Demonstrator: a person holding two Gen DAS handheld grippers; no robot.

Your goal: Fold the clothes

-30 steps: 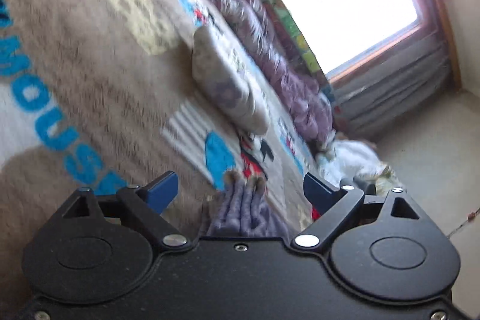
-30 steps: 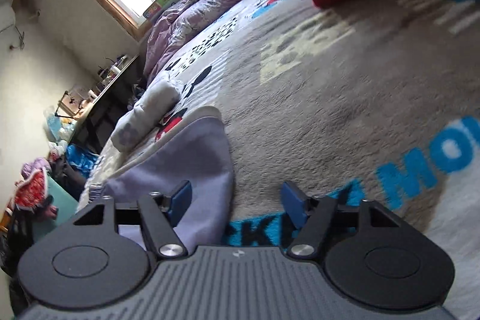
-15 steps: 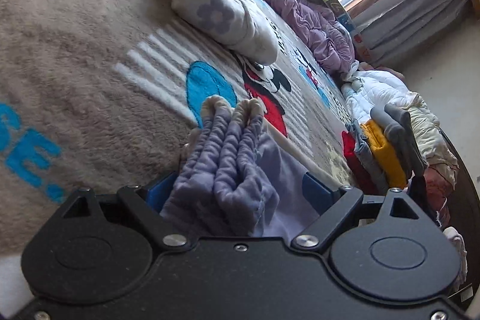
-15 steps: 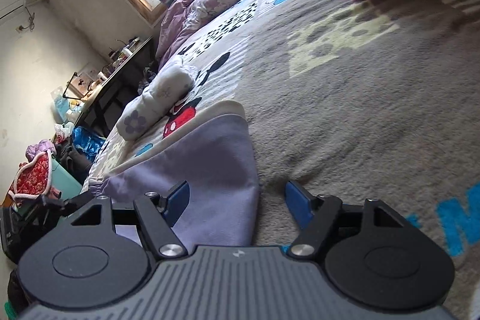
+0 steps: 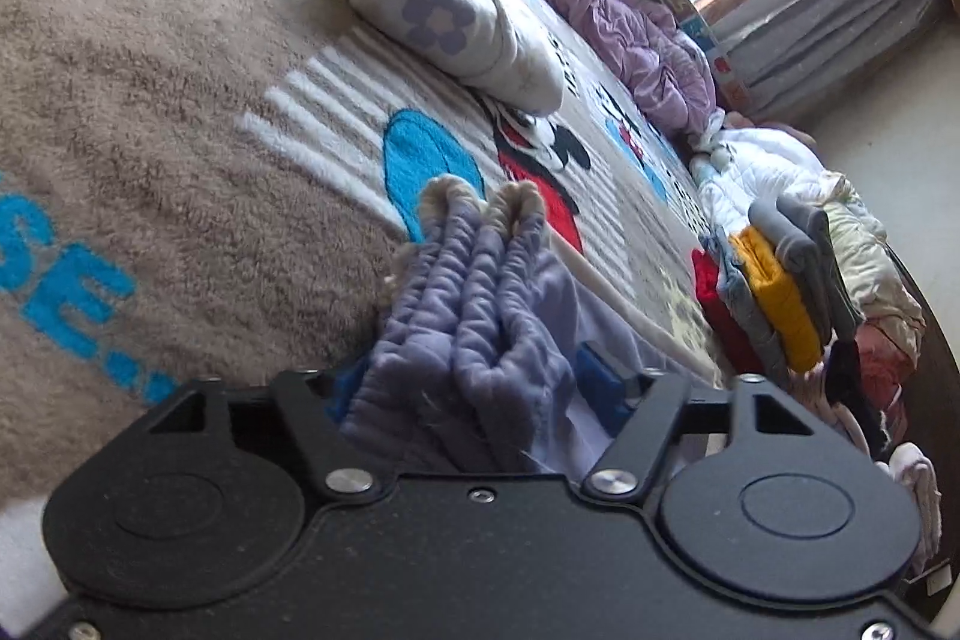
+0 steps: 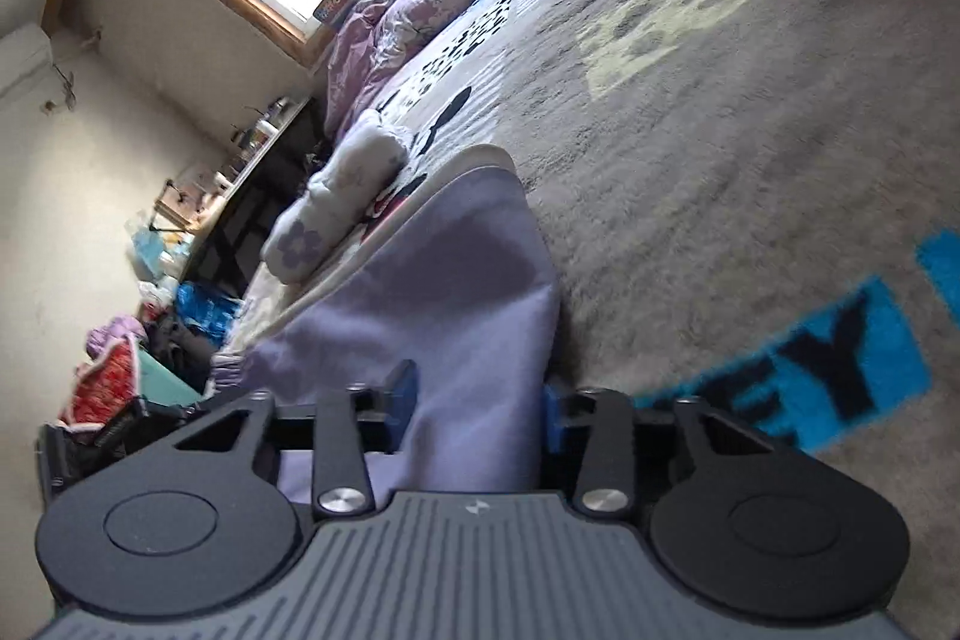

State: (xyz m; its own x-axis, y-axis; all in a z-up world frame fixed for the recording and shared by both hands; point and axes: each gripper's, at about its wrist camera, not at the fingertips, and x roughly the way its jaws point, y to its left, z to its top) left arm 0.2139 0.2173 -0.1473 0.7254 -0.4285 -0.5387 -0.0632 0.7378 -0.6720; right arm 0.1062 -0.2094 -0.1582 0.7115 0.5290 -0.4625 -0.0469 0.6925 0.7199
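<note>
A lilac garment lies on the plush Mickey Mouse blanket. In the left wrist view its gathered elastic waistband sits between the blue fingers of my left gripper, which are closing around it with a gap on the right side. In the right wrist view the smooth folded lilac cloth fills the space between the fingers of my right gripper, which have narrowed onto its edge.
A rolled white floral bundle lies farther up the bed. A stack of folded clothes, red, grey and yellow, stands at the right. A purple quilt lines the window side. A desk stands by the wall.
Both grippers moved forward over the lilac garment. The left gripper's fingers came in around the waistband, and the right gripper's fingers narrowed onto the cloth edge.
</note>
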